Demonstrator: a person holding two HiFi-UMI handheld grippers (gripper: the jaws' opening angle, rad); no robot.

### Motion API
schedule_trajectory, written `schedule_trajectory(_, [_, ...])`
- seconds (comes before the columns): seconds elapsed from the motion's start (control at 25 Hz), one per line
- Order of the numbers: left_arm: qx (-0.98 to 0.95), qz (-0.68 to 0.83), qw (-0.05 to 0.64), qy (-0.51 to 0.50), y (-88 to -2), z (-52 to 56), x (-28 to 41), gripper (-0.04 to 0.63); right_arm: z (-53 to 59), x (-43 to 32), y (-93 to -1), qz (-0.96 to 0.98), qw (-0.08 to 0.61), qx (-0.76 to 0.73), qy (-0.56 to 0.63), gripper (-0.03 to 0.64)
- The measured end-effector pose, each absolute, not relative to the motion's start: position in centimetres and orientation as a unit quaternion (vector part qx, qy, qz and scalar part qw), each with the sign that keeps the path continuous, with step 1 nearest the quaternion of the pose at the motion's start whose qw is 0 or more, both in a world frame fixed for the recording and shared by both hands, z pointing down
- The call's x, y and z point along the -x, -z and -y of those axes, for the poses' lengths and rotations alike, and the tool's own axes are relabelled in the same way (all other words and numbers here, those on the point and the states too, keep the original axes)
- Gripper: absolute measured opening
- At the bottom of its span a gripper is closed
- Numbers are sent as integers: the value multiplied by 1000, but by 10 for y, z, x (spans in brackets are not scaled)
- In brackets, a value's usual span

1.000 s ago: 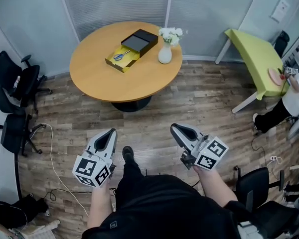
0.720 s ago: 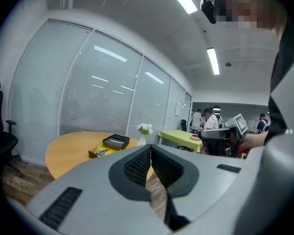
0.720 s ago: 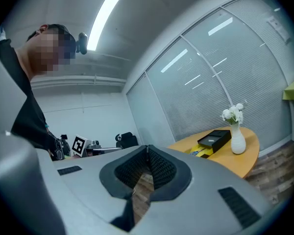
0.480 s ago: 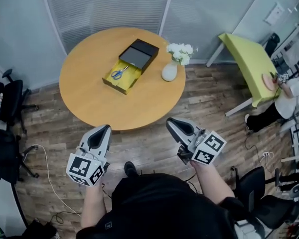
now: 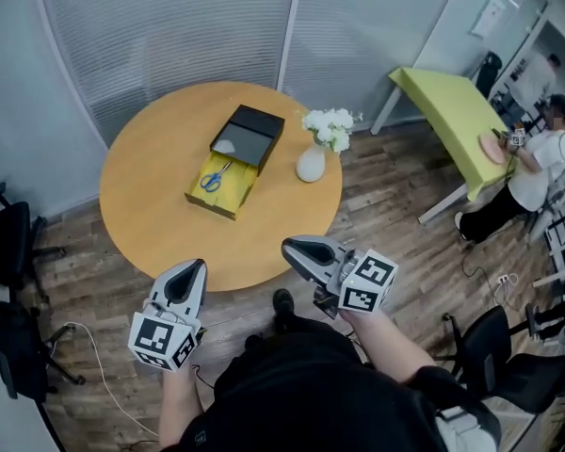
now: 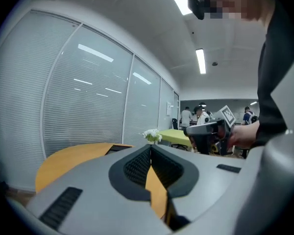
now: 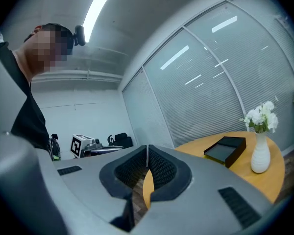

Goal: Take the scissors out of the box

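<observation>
Blue-handled scissors (image 5: 213,177) lie in an open yellow box (image 5: 210,203) on the round wooden table (image 5: 151,186). The box's black lid (image 5: 248,137) leans against its far end; it also shows in the right gripper view as the black lid (image 7: 226,150). My left gripper (image 5: 198,265) hovers by the table's near edge, shut and empty. My right gripper (image 5: 287,246) points left at the near edge, also shut with nothing held. Their own views show the left gripper (image 6: 150,148) and right gripper (image 7: 147,151) with tips touching.
A white vase of flowers (image 5: 312,161) stands right of the box. A green table (image 5: 452,111) and a person (image 5: 537,168) are at the far right. Office chairs (image 5: 9,243) stand at the left, another chair (image 5: 490,347) at the lower right. A glass wall with blinds runs behind the table.
The person has walked up to the table, so it lies closer in the head view. Both grippers moved forward to its near edge and stayed shut.
</observation>
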State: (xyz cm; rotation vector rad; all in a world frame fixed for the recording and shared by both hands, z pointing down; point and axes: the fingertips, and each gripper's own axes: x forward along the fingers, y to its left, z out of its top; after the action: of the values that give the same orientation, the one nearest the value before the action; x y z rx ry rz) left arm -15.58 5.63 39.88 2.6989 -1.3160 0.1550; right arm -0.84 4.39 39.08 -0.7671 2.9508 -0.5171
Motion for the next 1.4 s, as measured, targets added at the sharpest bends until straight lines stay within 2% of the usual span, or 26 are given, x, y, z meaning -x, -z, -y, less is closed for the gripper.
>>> schedule_trajectory(0.28, [-881, 463, 53, -77, -415, -3, 161, 14, 12, 19, -404, -961, 18, 210, 179, 38])
schedule_trajectory(0.76, [-842, 519, 107, -101, -442, 139, 134, 15, 132, -1, -436, -968, -6, 130, 213, 38])
schedule_trajectory(1.32, [-858, 464, 136, -175, -496, 242, 142, 18, 193, -9, -470, -946, -14, 179, 269, 38])
schedule_trajectory(1.4, [-859, 456, 143, -184, -504, 253, 144, 51, 198, -6, -475, -943, -18, 183, 276, 38])
